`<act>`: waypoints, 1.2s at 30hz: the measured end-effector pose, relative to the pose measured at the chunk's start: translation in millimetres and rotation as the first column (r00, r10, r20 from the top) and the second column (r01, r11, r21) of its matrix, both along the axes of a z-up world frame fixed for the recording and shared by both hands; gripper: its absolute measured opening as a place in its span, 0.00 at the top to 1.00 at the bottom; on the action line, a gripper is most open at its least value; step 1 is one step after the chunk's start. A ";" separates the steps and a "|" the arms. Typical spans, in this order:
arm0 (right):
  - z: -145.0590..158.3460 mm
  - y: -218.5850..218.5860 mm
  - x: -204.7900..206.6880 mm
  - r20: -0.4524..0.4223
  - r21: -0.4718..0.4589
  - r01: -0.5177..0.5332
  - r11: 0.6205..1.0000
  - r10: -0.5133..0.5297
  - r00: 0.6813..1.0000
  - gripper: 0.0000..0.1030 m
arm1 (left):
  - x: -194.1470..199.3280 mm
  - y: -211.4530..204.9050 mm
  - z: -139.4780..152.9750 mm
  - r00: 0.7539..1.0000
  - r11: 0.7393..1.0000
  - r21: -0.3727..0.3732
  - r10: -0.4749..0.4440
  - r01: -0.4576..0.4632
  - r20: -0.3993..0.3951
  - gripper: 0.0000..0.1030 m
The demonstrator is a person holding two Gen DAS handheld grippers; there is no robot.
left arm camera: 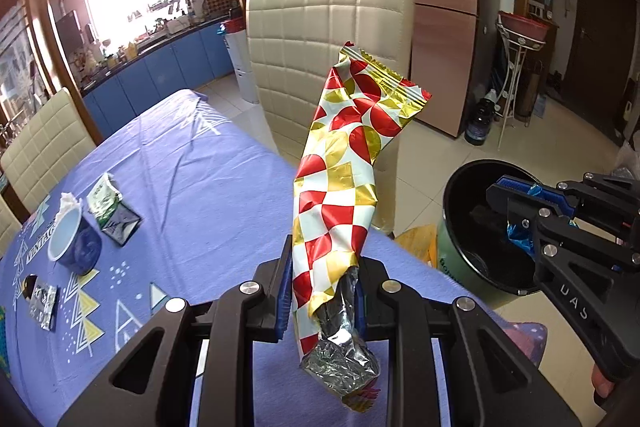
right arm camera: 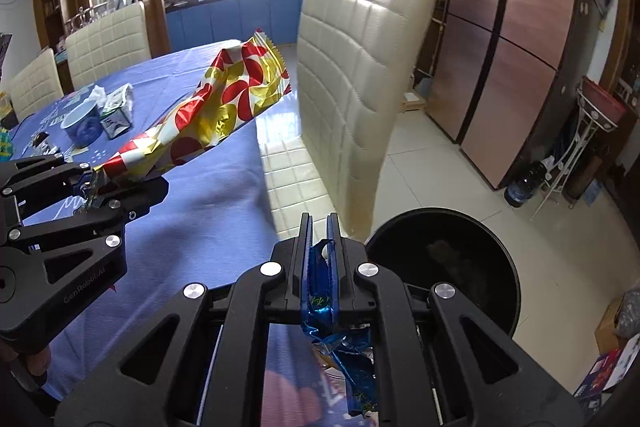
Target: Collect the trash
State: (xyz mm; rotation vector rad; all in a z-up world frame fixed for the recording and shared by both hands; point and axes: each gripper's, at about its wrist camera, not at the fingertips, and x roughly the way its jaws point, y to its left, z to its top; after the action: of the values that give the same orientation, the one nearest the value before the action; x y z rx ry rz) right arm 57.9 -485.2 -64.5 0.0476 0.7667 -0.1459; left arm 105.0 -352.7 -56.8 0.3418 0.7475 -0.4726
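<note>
A red-and-gold wrapper (left arm camera: 340, 187) is clamped in the left gripper (left arm camera: 320, 283) over the table's (left arm camera: 192, 167) edge, while a blue wrapper (right arm camera: 320, 291) is pinched in the right gripper (right arm camera: 320, 231) beside the black bin (right arm camera: 472, 267).

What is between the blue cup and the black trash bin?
In the left wrist view, the red-and-gold wrapper held by the left gripper stands between the blue cup and the trash bin.

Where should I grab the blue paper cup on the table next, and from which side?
Take the blue paper cup by its rim: one gripper finger inside the open mouth, one outside, coming down from above. It stands upright with tissue at its far edge, so pinch the near wall. The green carton stands close on its right; approach from the bare tablecloth side.
</note>
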 end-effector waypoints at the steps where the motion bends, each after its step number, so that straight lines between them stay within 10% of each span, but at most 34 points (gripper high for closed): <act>1: -1.6 -4.8 -0.2 0.000 0.003 0.007 1.000 -0.007 1.000 0.92 | 0.0 -5.3 -0.7 1.000 1.000 0.003 -0.007 0.007 -0.001 0.78; 36: -34.5 -100.6 9.8 -0.020 0.039 0.171 0.985 -0.170 0.985 0.90 | 10.7 -99.1 -9.7 0.993 0.993 0.013 -0.117 0.117 0.000 0.77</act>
State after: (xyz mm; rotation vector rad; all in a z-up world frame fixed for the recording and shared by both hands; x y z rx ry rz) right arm 67.7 -585.8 -99.0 0.1507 0.7823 -0.2937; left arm 115.7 -451.8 -66.5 0.3998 0.7325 -0.5780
